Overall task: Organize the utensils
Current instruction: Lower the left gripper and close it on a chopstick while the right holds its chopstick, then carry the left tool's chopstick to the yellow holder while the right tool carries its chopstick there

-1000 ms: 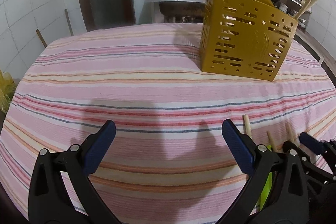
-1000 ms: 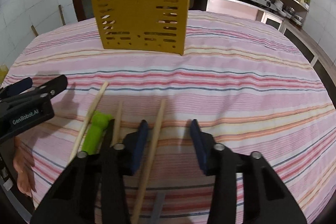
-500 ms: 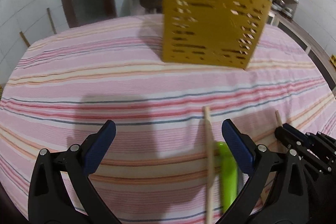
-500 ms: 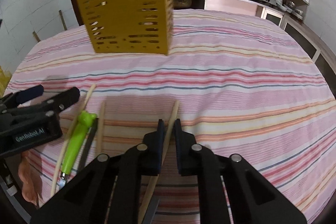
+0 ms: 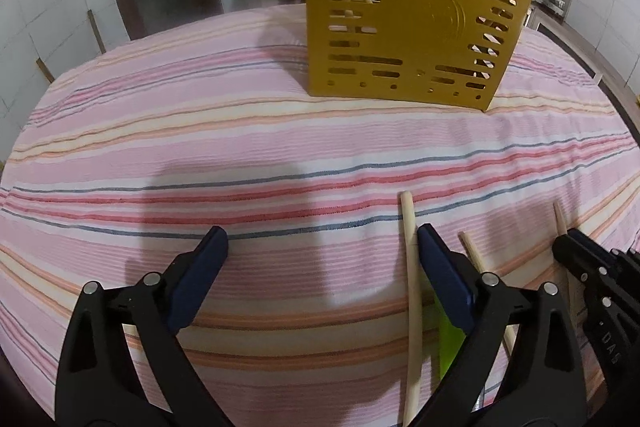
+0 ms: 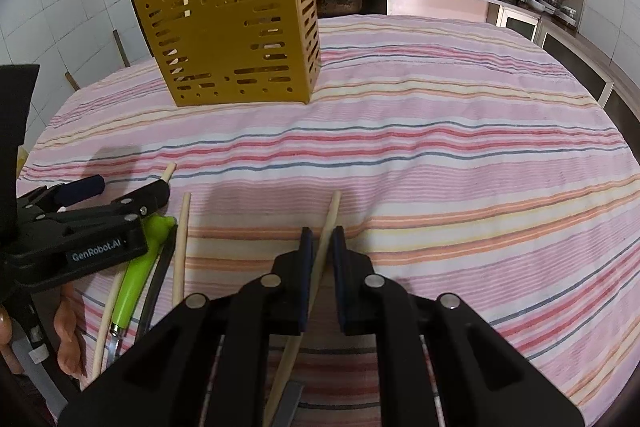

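At lower centre, the right gripper (image 6: pixel 321 241) is pinching a chopstick (image 6: pixel 330 213) that may pivot when lifted; the left gripper (image 5: pixel 322 247), wide and just narrowing, is holding nothing.

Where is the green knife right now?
The green knife lies on the striped cloth at the right wrist view's lower left, between two chopsticks, under the left gripper.

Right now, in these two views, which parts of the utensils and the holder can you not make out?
- Green-handled tool: its working end runs off the bottom edge in the right wrist view; the left gripper covers it in the left wrist view.
- Chopstick in the right gripper: its rear is under the closed jaws.
- Yellow holder: its compartments are hidden by its walls in both views.
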`<move>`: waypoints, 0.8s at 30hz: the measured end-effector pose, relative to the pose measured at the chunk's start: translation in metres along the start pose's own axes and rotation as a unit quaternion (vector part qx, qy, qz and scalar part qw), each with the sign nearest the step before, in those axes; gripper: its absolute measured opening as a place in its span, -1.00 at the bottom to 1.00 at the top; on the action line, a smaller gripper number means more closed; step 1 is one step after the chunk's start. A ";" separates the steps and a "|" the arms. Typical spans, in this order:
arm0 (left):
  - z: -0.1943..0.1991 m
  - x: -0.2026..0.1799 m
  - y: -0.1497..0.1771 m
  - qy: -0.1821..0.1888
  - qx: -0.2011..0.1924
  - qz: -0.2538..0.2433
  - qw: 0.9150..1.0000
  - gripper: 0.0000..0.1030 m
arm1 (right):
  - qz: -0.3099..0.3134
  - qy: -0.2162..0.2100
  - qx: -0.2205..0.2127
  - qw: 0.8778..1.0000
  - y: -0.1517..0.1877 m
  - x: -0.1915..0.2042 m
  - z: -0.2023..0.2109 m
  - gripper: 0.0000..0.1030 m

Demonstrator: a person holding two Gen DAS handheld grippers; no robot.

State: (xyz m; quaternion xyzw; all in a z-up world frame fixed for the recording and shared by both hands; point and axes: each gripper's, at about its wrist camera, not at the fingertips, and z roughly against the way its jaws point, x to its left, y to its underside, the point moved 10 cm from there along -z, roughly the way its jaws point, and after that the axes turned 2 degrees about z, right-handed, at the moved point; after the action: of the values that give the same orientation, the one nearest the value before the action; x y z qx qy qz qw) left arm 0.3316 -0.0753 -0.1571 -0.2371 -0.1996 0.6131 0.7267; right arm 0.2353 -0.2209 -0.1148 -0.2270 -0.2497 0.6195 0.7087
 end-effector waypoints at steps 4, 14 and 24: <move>0.005 -0.005 0.004 -0.002 -0.007 -0.006 1.000 0.55 | 0.003 0.004 0.000 1.000 0.000 0.000 0.000 -0.80; 0.023 -0.035 0.016 0.023 0.001 -0.022 0.999 -0.47 | 0.012 0.018 -0.002 1.000 -0.002 0.002 -0.003 -0.80; 0.020 -0.048 0.008 0.023 0.015 -0.032 0.999 -0.79 | 0.011 0.019 -0.004 1.000 -0.005 0.003 -0.005 -0.81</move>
State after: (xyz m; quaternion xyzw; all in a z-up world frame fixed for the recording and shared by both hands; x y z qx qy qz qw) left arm 0.3057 -0.1197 -0.1455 -0.2337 -0.1814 0.5867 0.7538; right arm 0.2423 -0.2186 -0.1153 -0.2444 -0.2357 0.6219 0.7057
